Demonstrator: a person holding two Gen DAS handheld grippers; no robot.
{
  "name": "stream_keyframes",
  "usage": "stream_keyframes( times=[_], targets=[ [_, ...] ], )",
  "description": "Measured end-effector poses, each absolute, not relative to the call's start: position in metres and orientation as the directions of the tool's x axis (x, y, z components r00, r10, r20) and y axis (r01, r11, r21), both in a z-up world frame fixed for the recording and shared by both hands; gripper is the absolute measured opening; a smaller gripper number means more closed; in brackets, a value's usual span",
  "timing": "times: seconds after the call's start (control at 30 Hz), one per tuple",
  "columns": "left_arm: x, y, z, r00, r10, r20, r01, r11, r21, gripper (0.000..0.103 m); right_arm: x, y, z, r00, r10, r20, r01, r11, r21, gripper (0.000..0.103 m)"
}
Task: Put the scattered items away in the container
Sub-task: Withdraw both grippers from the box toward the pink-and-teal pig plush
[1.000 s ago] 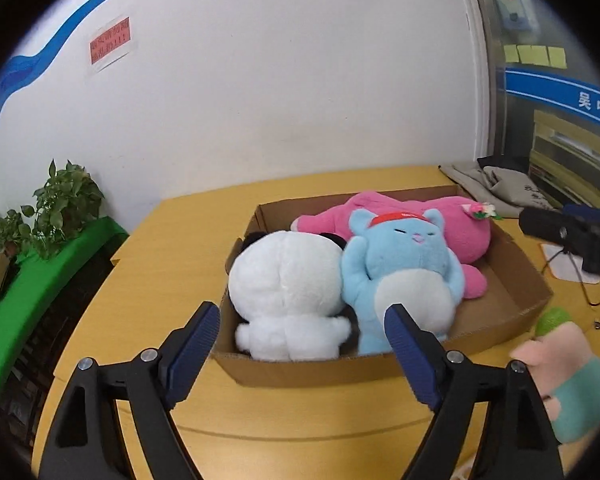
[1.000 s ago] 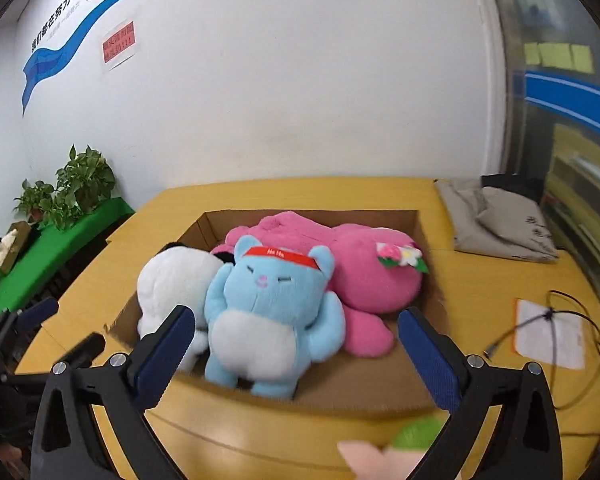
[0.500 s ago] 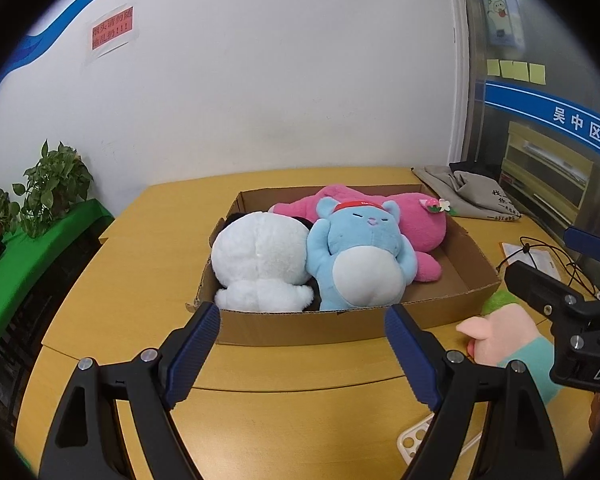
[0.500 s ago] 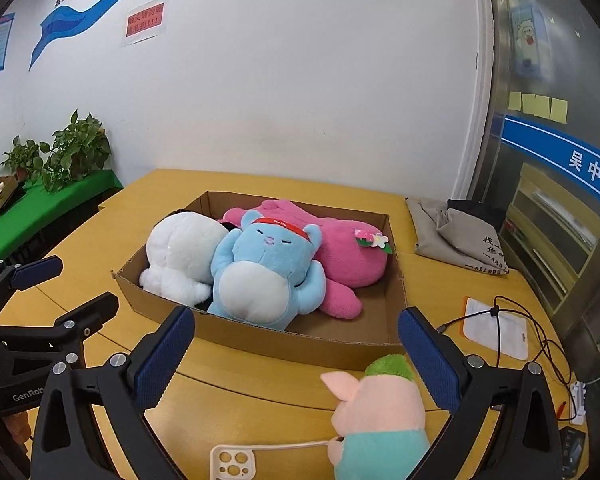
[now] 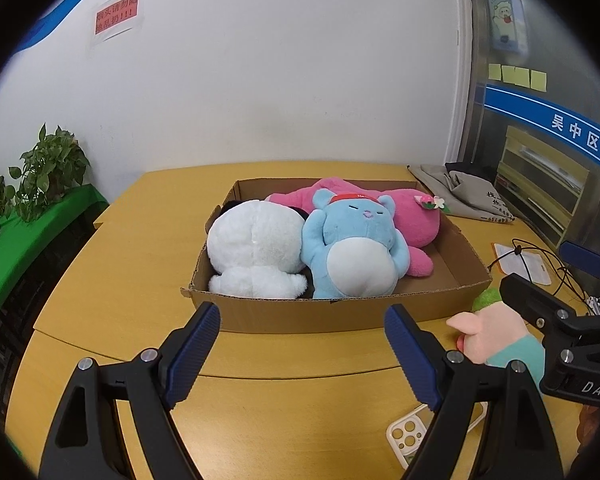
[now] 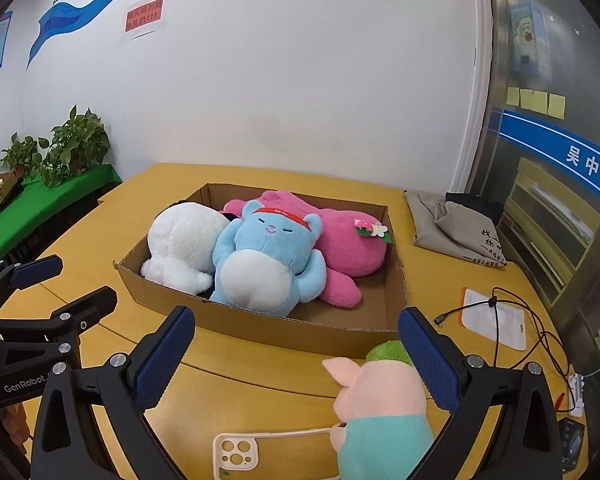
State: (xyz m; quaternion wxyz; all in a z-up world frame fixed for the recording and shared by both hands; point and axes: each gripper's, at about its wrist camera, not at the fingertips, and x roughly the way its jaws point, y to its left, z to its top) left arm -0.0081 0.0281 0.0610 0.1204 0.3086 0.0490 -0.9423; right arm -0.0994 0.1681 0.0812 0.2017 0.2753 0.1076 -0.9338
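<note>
A cardboard box (image 5: 340, 312) (image 6: 268, 326) on the yellow table holds a white plush (image 5: 256, 252) (image 6: 184, 242), a blue plush (image 5: 352, 244) (image 6: 268, 260) and a pink plush (image 5: 416, 216) (image 6: 348, 240). A pink pig plush in teal (image 6: 384, 404) (image 5: 496, 340) stands on the table in front of the box's right corner. A cream phone case (image 6: 252, 452) (image 5: 416, 436) lies beside it. My left gripper (image 5: 302, 332) is open and empty, short of the box. My right gripper (image 6: 296, 338) is open and empty, with the pig just inside its right finger.
Grey folded cloth (image 6: 456, 224) lies at the table's back right. A white pouch with a black cable (image 6: 496, 320) lies to the right of the box. Potted plants (image 6: 76, 144) stand on a green-covered shelf at the left. A wall stands behind the table.
Both grippers have pulled back from the box and stayed open. The box looks farther away, and the pig and the phone case have come into fuller view.
</note>
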Motion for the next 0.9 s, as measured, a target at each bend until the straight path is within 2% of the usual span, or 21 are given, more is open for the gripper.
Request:
stream_keyframes(
  times=[0.9],
  targets=[
    [-0.012, 0.027, 0.05, -0.763, -0.181, -0.621, 0.258, -0.966, -0.035, 0.084, -0.103, 0.174, 0.07, -0.757, -0.297, -0.582, 0.42, -0.903, -0.085, 0.103]
  ],
)
